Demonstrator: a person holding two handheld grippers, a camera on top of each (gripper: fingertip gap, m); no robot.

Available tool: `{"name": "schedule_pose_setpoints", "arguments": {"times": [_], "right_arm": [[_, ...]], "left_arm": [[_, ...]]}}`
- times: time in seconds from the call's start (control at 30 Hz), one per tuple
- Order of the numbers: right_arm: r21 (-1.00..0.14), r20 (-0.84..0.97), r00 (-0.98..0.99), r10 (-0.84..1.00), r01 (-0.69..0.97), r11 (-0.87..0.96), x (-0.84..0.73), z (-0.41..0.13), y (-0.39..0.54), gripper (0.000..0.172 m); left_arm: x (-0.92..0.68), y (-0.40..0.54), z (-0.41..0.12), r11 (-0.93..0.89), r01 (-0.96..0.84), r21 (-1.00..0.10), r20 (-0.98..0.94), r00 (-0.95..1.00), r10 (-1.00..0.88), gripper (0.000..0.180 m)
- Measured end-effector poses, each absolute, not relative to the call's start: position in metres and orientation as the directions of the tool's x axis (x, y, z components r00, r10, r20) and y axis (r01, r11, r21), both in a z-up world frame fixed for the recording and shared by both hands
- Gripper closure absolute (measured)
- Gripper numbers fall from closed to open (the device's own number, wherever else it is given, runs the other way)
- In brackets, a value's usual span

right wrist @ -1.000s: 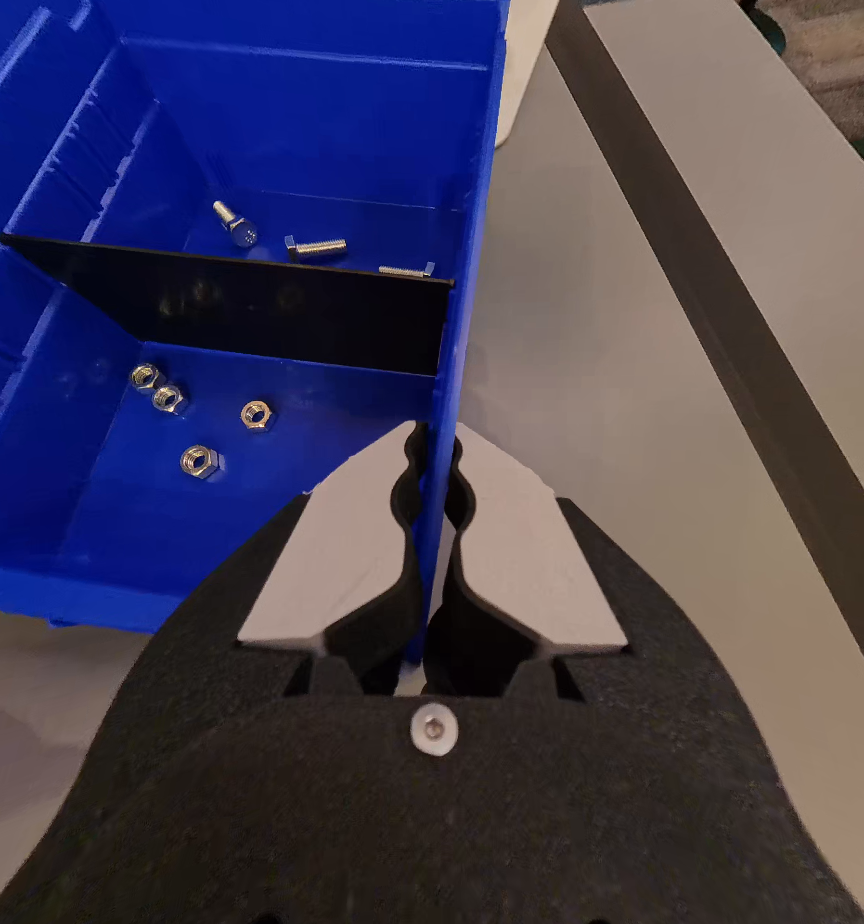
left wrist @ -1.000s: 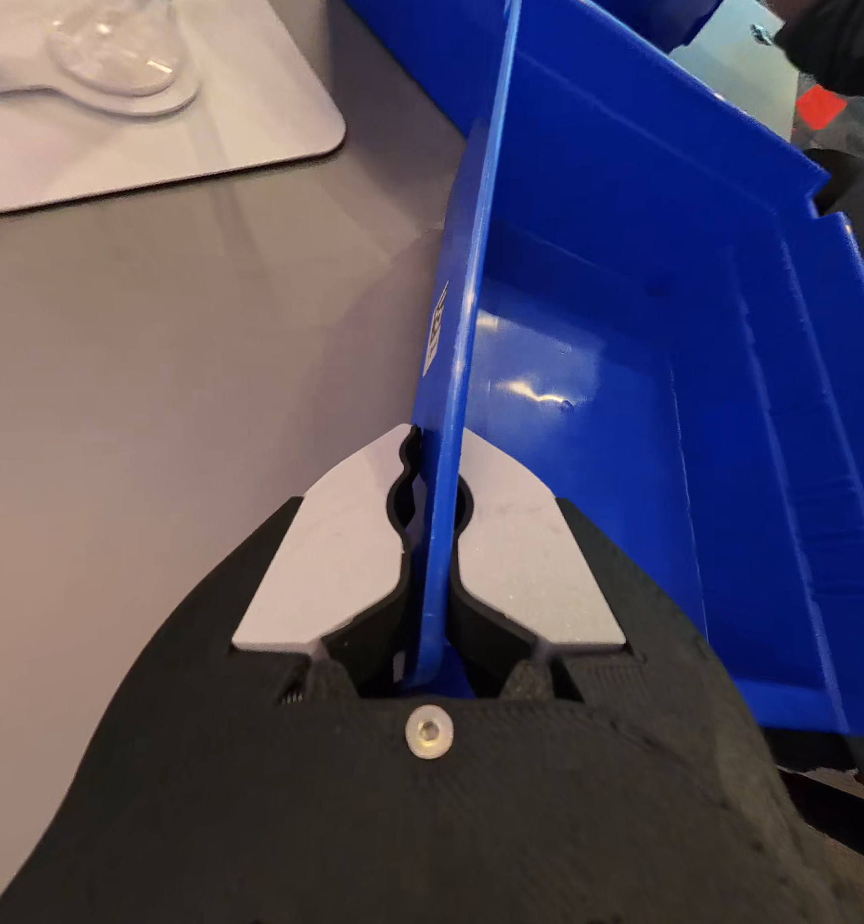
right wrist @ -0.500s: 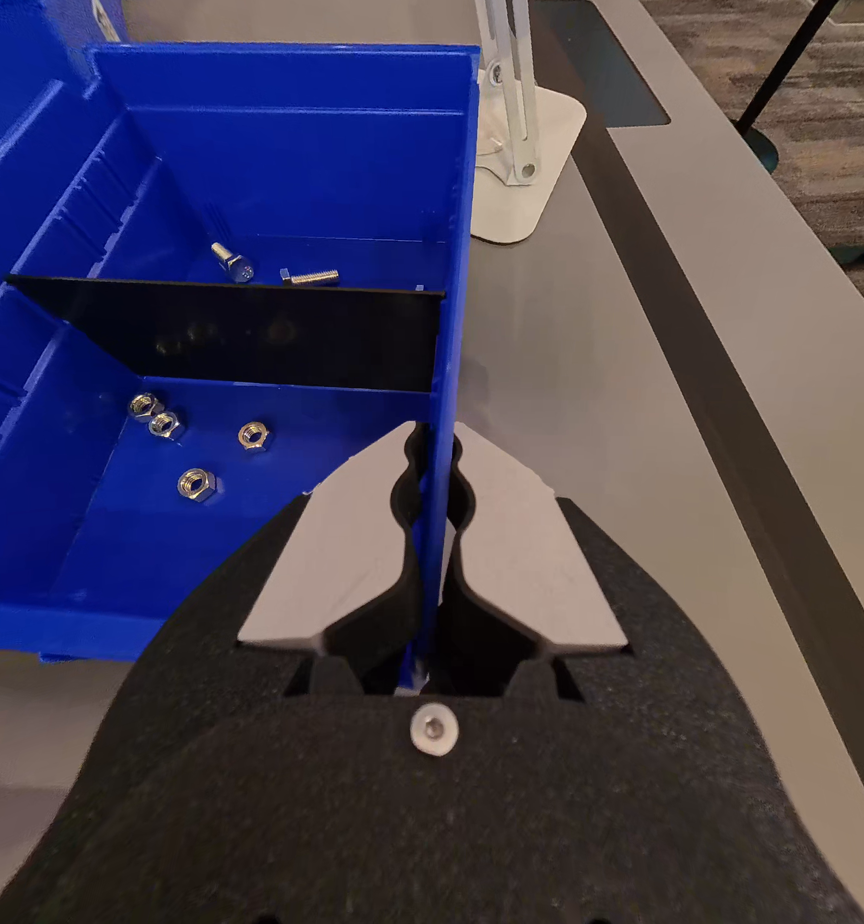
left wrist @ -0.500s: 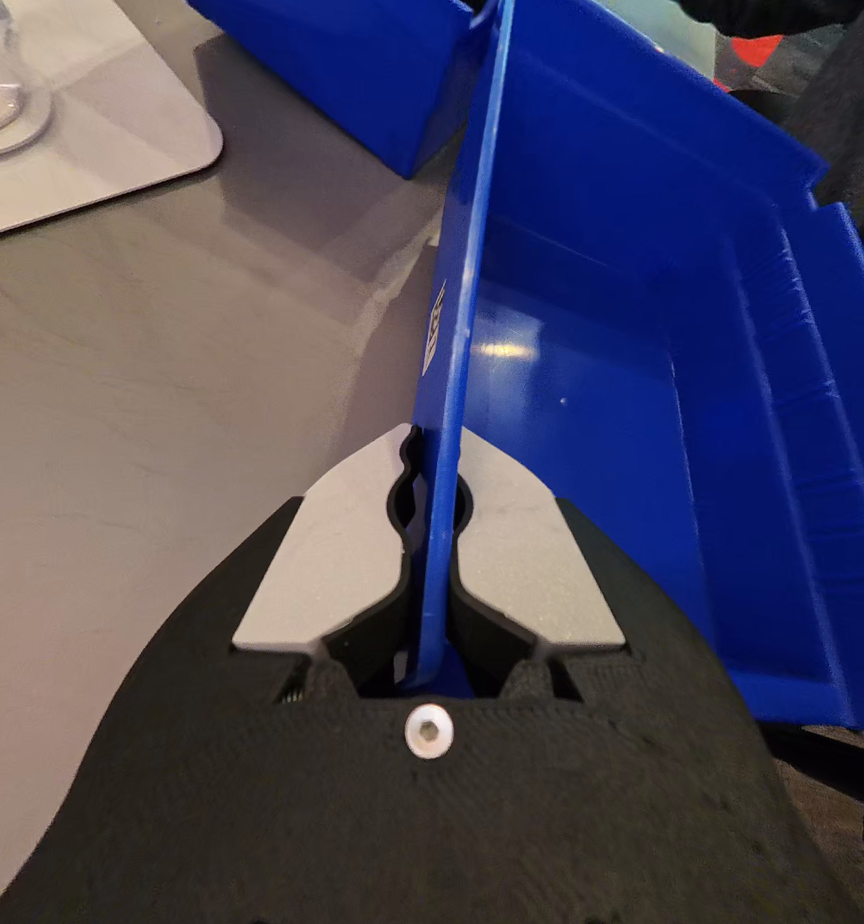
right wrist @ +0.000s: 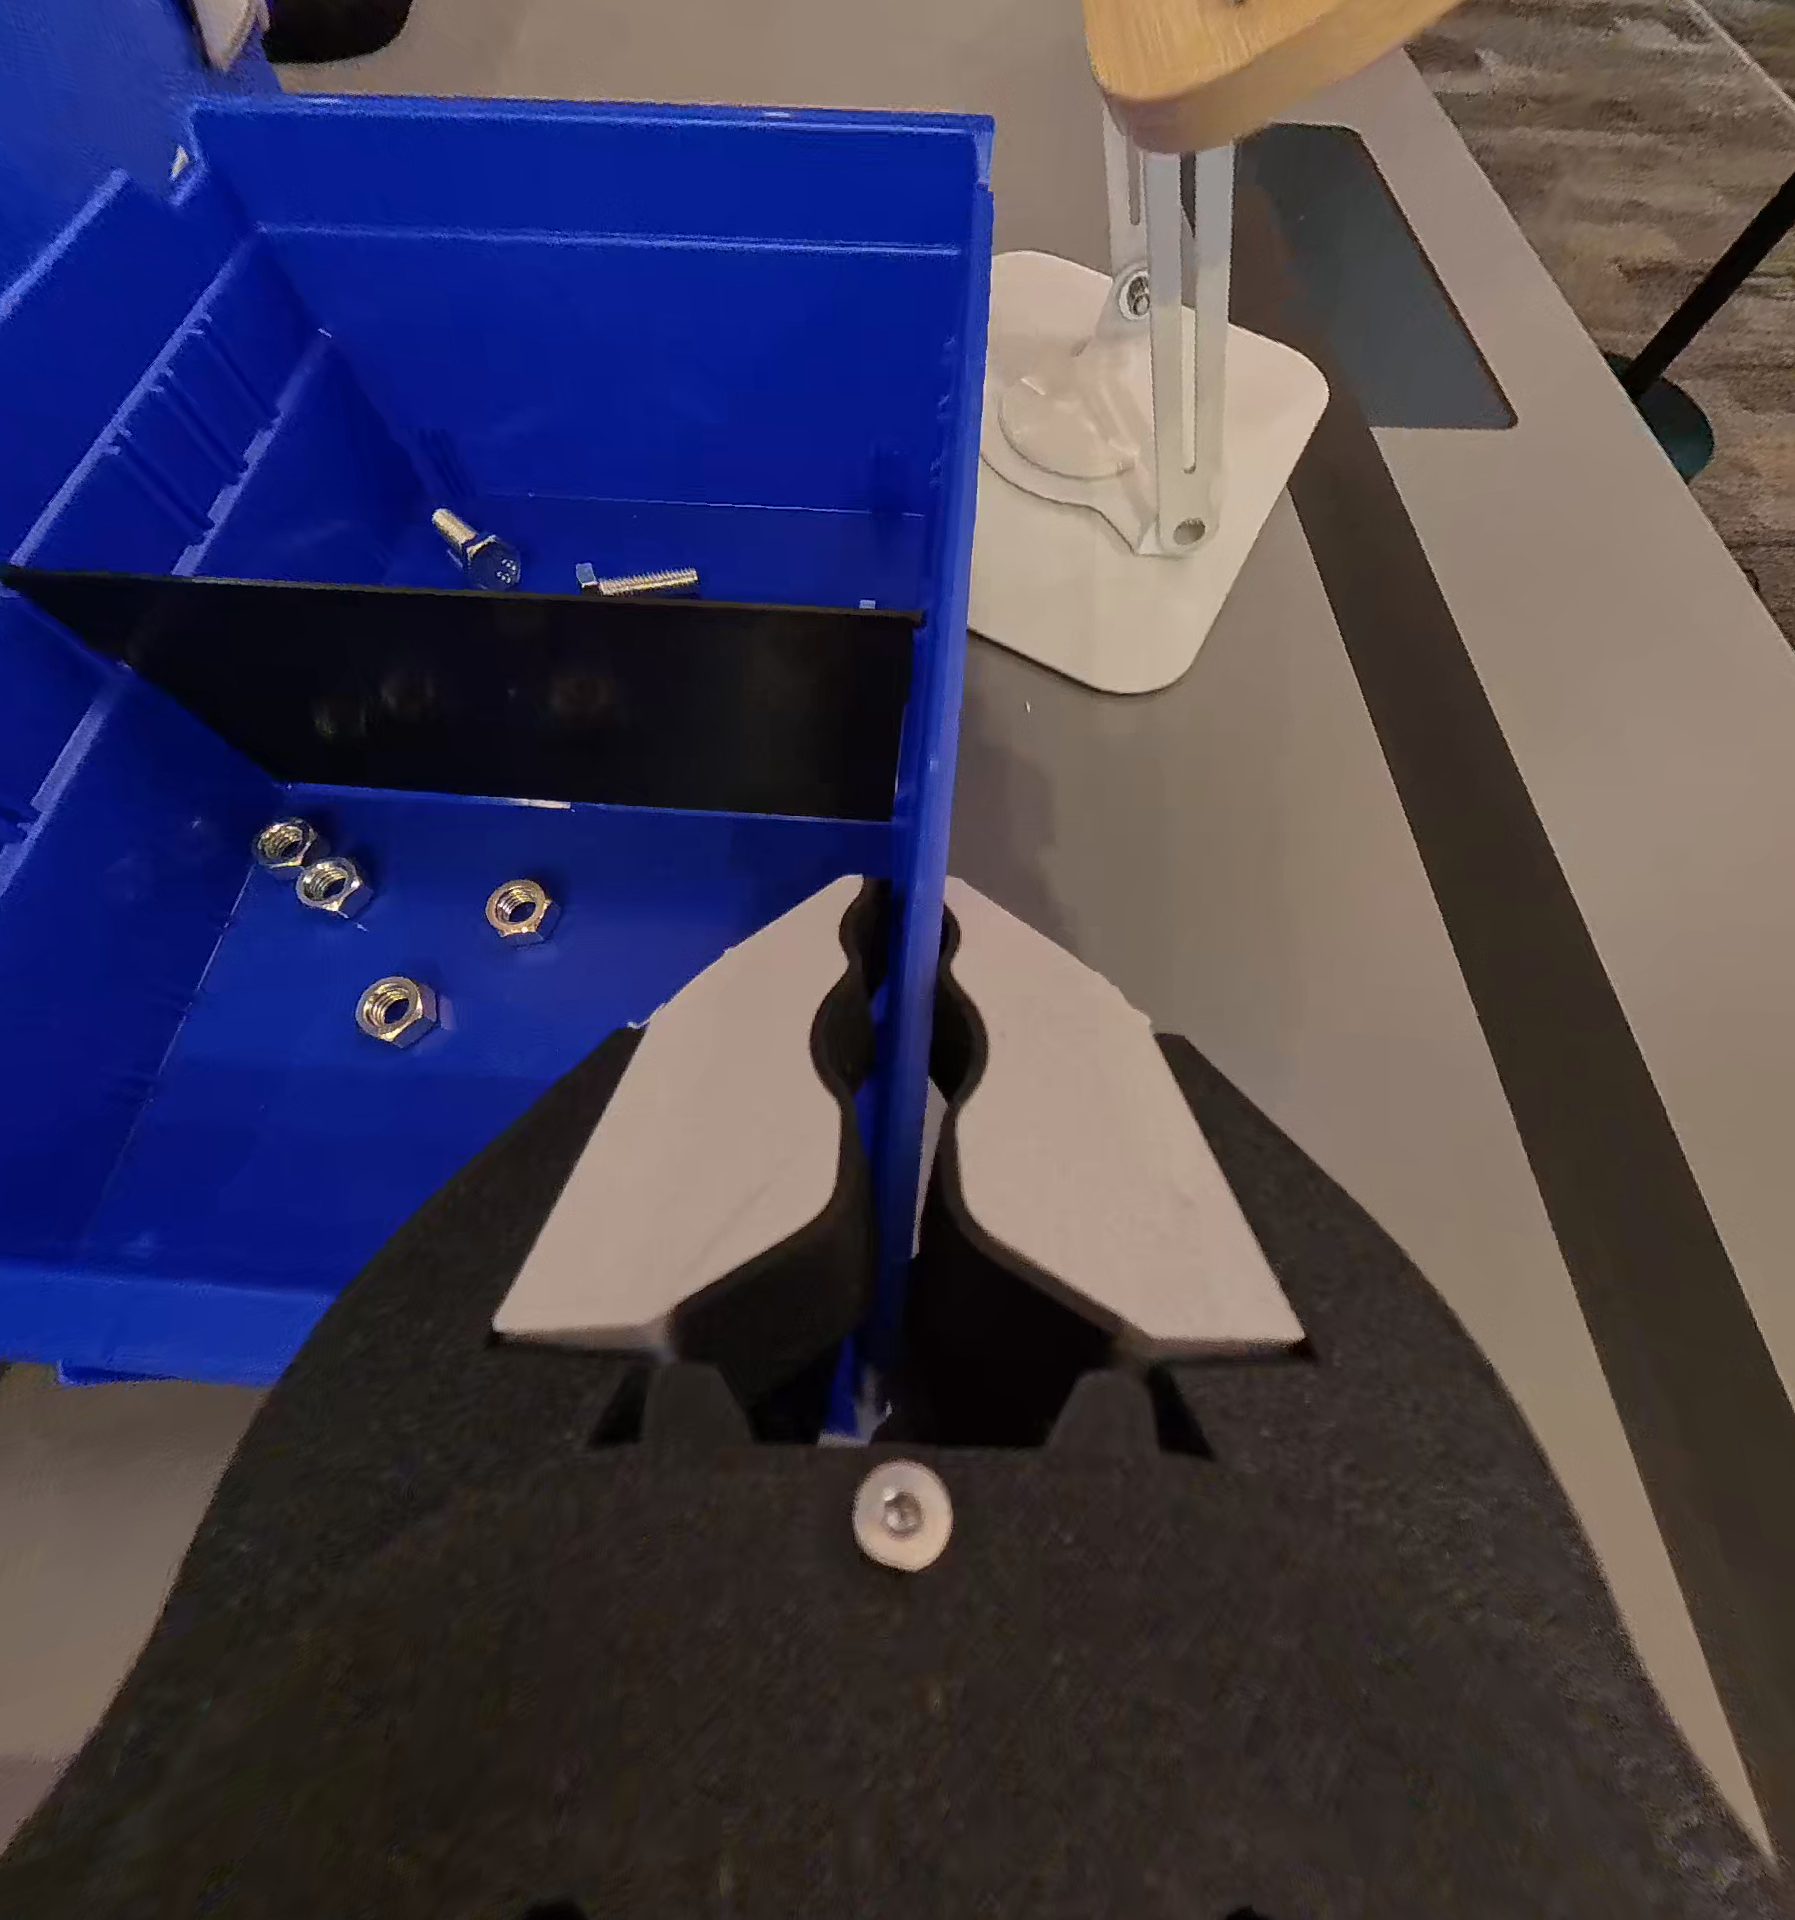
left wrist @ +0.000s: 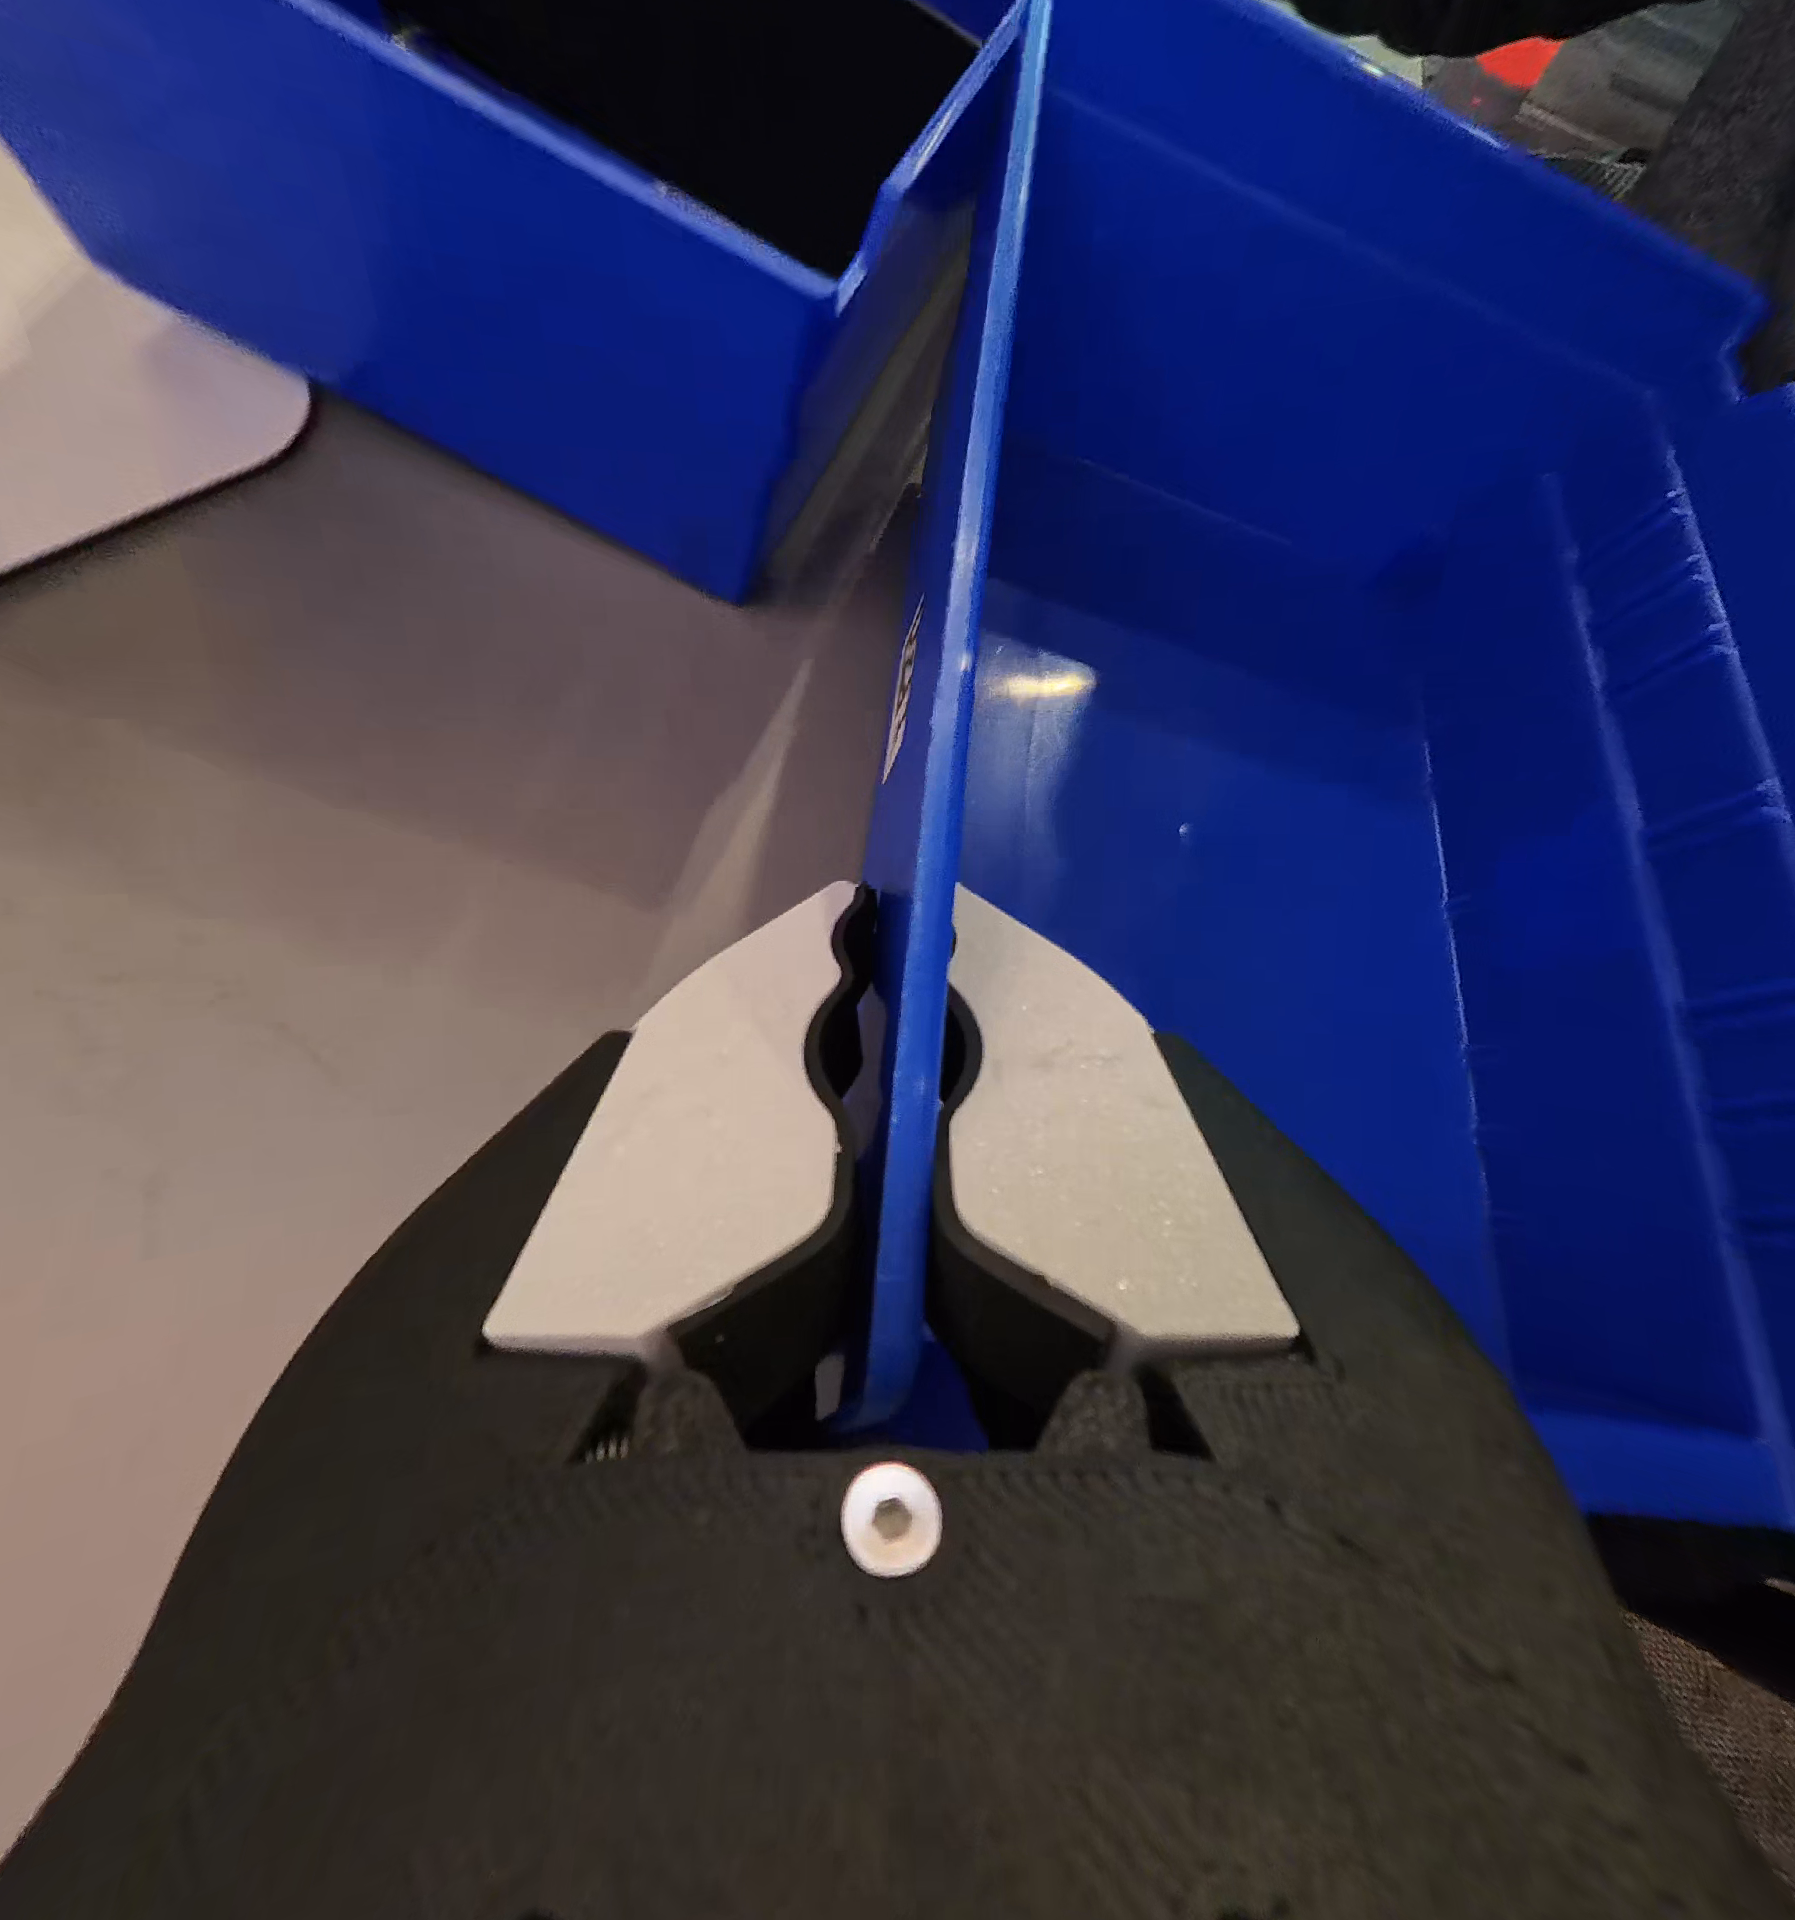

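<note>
**Two bins, each pinched by one side wall**

The left gripper [left wrist: 908,904] has its tongs narrowed onto the left side wall of an empty blue bin [left wrist: 1236,831], a pad pressed on either face of the thin plastic. Just beyond that bin's far left corner stands another blue bin [left wrist: 477,270] – the two nearly touch there. A white stand base [left wrist: 93,488] lies at the left edge of the grey table [left wrist: 301,883].

The right gripper [right wrist: 903,894] grips the same way, its tongs narrow on the right side wall of a divided blue bin [right wrist: 612,343]. A black divider [right wrist: 519,696] splits it: four nuts [right wrist: 399,1010] in the near compartment, bolts [right wrist: 638,582] in the far one. A white stand [right wrist: 1153,499] sits just beside the bin's far right corner.

A grip this close to a wall's top edge tends to twist a bin – keeping each one level and the wall seated deep between the pads would likely stop the loose hardware sliding.
</note>
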State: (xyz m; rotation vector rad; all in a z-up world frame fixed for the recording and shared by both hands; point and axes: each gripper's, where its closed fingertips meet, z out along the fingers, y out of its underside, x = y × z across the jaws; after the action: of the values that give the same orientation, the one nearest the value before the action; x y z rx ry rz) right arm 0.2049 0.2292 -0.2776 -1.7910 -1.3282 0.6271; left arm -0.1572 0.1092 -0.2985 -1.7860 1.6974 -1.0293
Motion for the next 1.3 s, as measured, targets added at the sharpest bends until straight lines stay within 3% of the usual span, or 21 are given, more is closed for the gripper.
{"name": "schedule_pose_setpoints", "arguments": {"times": [0.4, 0.43, 0.5, 0.57, 0.7, 0.87, 1.07, 1.3], "right_arm": [[-0.814, 0.037, 0.26, 0.965, 0.567, -0.122, 0.14, -0.29, 0.259, 0.165], [-0.81, 0.041, 0.276, 0.96, 0.572, -0.13, 0.139, -0.291, 0.262, 0.163], [-0.804, 0.057, 0.316, 0.947, 0.577, -0.144, 0.141, -0.288, 0.267, 0.139], [-0.808, 0.068, 0.349, 0.935, 0.569, -0.154, 0.147, -0.28, 0.266, 0.135], [-0.779, 0.124, 0.439, 0.89, 0.599, -0.186, 0.168, -0.26, 0.248, 0.131], [-0.723, 0.007, 0.526, 0.851, 0.591, -0.359, 0.149, -0.231, 0.173, 0.116], [-0.718, -0.146, 0.521, 0.841, 0.529, -0.453, 0.075, -0.221, 0.081, 0.101], [-0.663, -0.16, 0.602, 0.782, 0.521, -0.537, 0.049, -0.237, 0.042, 0.103]], "left_arm": [[-0.14, 0.108, -0.297, -0.169, -0.599, -0.782, 0.236, -0.034, -0.971, 0.171], [-0.141, 0.107, -0.295, -0.186, -0.594, -0.783, 0.261, -0.042, -0.964, 0.168], [-0.148, 0.106, -0.287, -0.24, -0.581, -0.778, 0.325, -0.044, -0.945, 0.143], [-0.16, 0.114, -0.278, -0.255, -0.57, -0.781, 0.318, -0.01, -0.948, 0.123], [-0.181, 0.14, -0.256, -0.32, -0.53, -0.785, 0.298, 0.129, -0.946, 0.109], [-0.152, 0.168, -0.223, -0.431, -0.462, -0.775, 0.345, 0.261, -0.901, 0.101], [-0.091, 0.196, -0.236, -0.544, -0.513, -0.664, 0.375, 0.402, -0.835, 0.097], [-0.068, 0.218, -0.275, -0.586, -0.606, -0.537, 0.325, 0.493, -0.807, 0.101]]}}
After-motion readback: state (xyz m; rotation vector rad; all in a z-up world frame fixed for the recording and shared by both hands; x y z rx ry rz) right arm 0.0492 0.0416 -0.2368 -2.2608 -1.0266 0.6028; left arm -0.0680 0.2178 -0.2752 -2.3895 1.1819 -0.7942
